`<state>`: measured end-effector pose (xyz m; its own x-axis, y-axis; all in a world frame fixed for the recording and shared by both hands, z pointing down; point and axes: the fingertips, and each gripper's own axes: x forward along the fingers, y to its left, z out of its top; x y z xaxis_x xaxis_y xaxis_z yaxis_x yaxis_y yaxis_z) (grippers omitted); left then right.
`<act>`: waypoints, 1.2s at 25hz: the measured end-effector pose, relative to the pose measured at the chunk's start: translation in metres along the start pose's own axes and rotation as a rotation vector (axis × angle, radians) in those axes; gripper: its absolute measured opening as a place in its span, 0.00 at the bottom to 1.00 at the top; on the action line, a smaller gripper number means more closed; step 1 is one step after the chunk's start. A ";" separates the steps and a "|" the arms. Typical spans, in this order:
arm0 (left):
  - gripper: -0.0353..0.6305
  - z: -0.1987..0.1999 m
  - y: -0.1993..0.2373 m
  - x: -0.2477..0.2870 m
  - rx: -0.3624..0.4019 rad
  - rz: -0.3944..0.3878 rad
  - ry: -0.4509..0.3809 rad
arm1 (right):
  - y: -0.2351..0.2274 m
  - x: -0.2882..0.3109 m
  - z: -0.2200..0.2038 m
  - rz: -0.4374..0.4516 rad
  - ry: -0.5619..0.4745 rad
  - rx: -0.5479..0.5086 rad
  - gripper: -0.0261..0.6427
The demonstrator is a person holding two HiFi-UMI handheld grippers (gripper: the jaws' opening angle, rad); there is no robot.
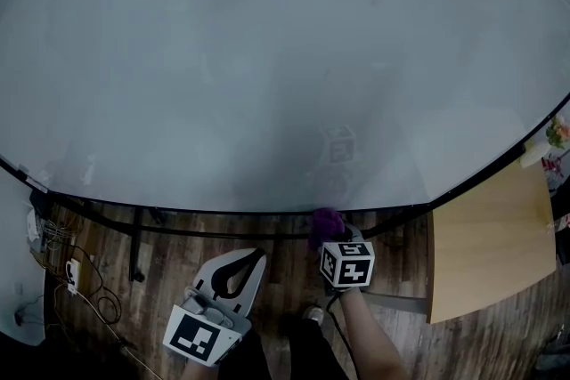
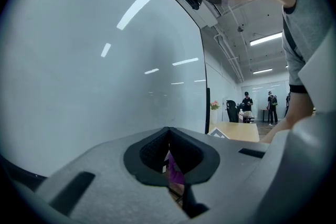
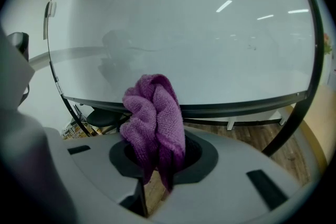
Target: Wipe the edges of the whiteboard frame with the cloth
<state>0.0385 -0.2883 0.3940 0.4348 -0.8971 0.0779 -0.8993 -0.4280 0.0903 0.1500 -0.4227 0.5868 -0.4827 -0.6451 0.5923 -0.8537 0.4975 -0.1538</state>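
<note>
A large whiteboard (image 1: pixel 267 58) stands over wooden floor (image 1: pixel 178 267), with a desk (image 1: pixel 490 245) at right. The right claw (image 1: pixel 329 233) grips a purple cloth (image 1: pixel 326 221) at the bottom frame edge (image 1: pixel 223 211). The left claw (image 1: pixel 253 256) is closed and empty, below it.

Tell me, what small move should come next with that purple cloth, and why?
Probably press the cloth onto the whiteboard's bottom frame edge and slide the right gripper sideways along it. The cloth is clamped in that gripper and sits right at the dark edge, though contact is unclear; the left gripper hangs shut and empty below.
</note>
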 end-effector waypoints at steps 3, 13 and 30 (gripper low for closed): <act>0.08 0.001 -0.011 0.010 0.006 0.005 -0.003 | -0.014 -0.004 0.000 0.007 0.002 0.000 0.17; 0.08 0.005 -0.040 0.039 0.012 0.016 -0.020 | -0.055 -0.016 0.002 0.010 0.001 -0.009 0.17; 0.08 -0.002 -0.094 0.082 0.026 -0.002 -0.023 | -0.132 -0.041 -0.001 -0.028 -0.018 0.030 0.17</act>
<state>0.1586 -0.3211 0.3935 0.4361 -0.8982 0.0549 -0.8993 -0.4326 0.0647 0.2826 -0.4615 0.5840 -0.4621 -0.6687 0.5825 -0.8720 0.4623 -0.1611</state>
